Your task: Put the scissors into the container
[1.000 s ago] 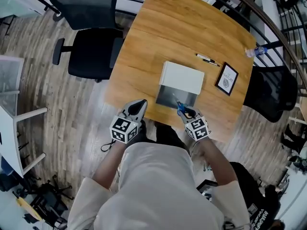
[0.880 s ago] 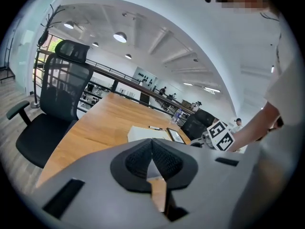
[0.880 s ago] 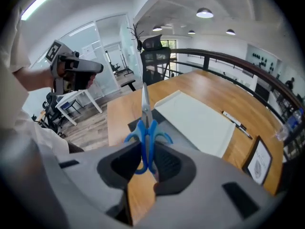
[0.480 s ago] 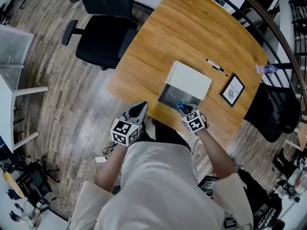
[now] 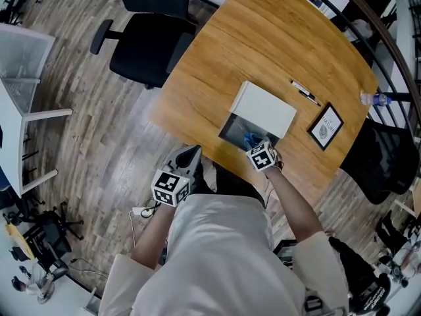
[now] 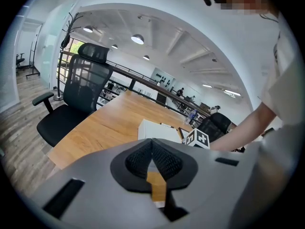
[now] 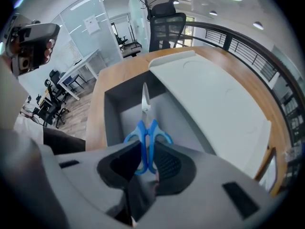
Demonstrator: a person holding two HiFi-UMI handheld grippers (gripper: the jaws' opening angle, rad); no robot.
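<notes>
Just below the centre of the head view, over the open grey half of the container (image 5: 231,129), the right gripper (image 5: 256,148) points steeply down with its jaws closed on the scissors (image 5: 250,140); the right gripper view shows the pads (image 7: 167,164) clamped on the blue handle loops, with the blade tip aimed down into the grey well; the white lid (image 5: 264,108) covers the rest of the box toward the upper right, so the only way in is the near opening. To do this step well, I judge the tip should go down the middle of the well, clear of the lid's edge and the near wall; the jaws should part only once the blades are low or lying on the floor of the box, lest the scissors drop point first and bounce or lean on the rim; a slight tilt along the length of the opening would help them lie flat. The scissors are small and closed, with a short bright steel blade and two blue plastic loops; gripped at the narrow loops, they could swivel in the pads. Lower left of centre, near the edge of the table (image 5: 217,58), the left gripper (image 5: 189,157) has its jaws together on nothing.
</notes>
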